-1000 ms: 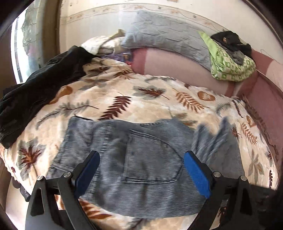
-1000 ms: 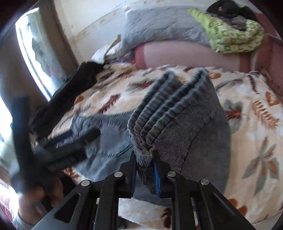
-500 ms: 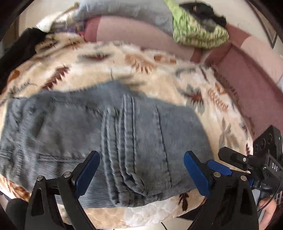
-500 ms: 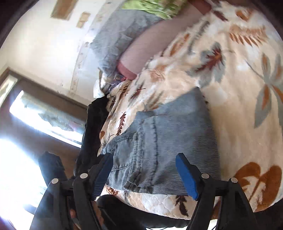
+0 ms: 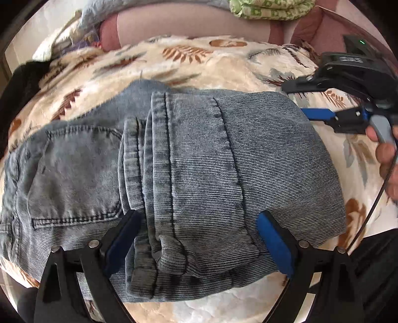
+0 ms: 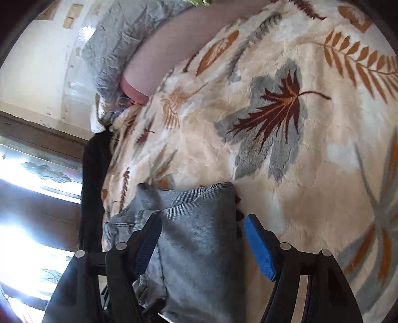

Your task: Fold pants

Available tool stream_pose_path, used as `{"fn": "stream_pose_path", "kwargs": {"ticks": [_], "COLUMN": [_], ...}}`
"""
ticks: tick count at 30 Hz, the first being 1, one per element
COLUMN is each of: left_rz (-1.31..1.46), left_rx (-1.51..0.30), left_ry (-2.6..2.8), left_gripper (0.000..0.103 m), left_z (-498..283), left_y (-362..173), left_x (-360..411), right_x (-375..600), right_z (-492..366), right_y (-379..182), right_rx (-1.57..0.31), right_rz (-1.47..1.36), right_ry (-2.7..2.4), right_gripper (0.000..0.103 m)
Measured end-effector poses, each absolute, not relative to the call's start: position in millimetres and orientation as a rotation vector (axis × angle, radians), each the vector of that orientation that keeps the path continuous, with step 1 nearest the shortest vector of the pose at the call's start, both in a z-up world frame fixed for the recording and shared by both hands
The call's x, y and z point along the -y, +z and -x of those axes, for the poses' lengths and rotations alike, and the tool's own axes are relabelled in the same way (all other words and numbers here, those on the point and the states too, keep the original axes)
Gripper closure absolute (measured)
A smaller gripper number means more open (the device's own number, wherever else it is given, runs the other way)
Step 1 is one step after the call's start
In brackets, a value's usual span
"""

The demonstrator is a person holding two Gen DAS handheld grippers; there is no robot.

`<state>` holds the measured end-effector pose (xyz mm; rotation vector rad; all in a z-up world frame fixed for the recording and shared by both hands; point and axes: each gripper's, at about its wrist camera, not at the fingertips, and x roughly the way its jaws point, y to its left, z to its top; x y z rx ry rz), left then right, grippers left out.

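Cream fleece blanket [image 5: 223,62] with rust, brown and grey leaf print covers the bed ahead of the claw. Pink bolster [image 5: 186,24] runs along the far edge – grey pillow [image 6: 119,42] sits on it, far left. Green-and-white patterned cloth [image 5: 268,11] on the bolster, far right. Black garment [image 6: 94,179] lies off to the left at the blanket's edge. Window [image 6: 32,179] further left, glare too strong to see through. Pale wall [image 6: 32,64] behind – paint chipped.
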<state>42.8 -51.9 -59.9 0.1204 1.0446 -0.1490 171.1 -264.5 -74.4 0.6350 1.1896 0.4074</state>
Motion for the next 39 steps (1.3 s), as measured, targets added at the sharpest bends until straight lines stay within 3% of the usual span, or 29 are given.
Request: {"fn": "stream_pose_path", "kwargs": {"ticks": [1,3,8,13,16,20,21,23,26,28,30,35,39], "left_rz": [-0.138,-0.117,-0.121,-0.080,-0.028,-0.004,-0.049,-0.049,0.086,0.199,0.356,0.811,0.866], "left_rx": [-1.039,-1.040,-1.034,-1.027,-0.954,-1.086,-1.054,-1.024,-0.909,-0.829,-0.786,-0.749,-0.704], "left_ry": [-0.149,-0.154,-0.158,-0.160,-0.143,-0.144,-0.145,-0.170,-0.196,-0.177,-0.117,0.102,0.174], "left_gripper": [0.005,0.005,0.004,0.005,0.005,0.005,0.005,0.005,0.005,0.004,0.004,0.005,0.005], "left_z": [-39.6,-38.9,-37.9,-38.3,-33.2,-46.1,-44.1,-35.9,-18.0,-1.2,10.0,42.4,53.7], "left_y": [-60.1,-60.7,-62.1,-52.5,-35.2,-63.8,-64.2,-50.8,-14.7,2.6,7.2,-20.9,-26.0], "left_x": [53.2,50.2,50.0,43.0,30.1,24.0,28.7,30.6,5.0,-25.6,-66.5,-171.1,-194.7], "right_x": [257.1,247.4,232.9,262.3,268.2,252.7,246.6,251.4,249.1,242.6,230.5,216.1,203.9], "right_z": [-176.7,-180.7,-178.3,-158.5,-118.3,-82.0,-82.0,-75.3,-65.7,-54.7,-46.1,-34.9,-35.6], "right_y": [-79.8,-82.6,-81.2,-50.5,-25.6,-56.4,-78.1,-84.7,-48.3,-25.4,-20.6,-42.5,-50.4], "right_rx": [-1.214,-1.212,-1.155,-1.070,-1.024,-1.116,-1.193,-1.155,-1.087,-1.017,-1.010,-1.026,-1.027], "right_rz": [-0.583,-0.517,-0.267,-0.423,-0.549,-0.664,-0.627,-0.676,-0.648,-0.590,-0.524,-0.525,-0.549], "right_ry": [0.388,0.365,0.255,0.252,0.353,0.422,0.380,0.370,0.389,0.398,0.421,0.460,0.485], "right_gripper": [0.074,0.085,0.089,0.070,0.068,0.059,0.052,0.057,0.052,0.031,0.021,0.021,0.021]}}
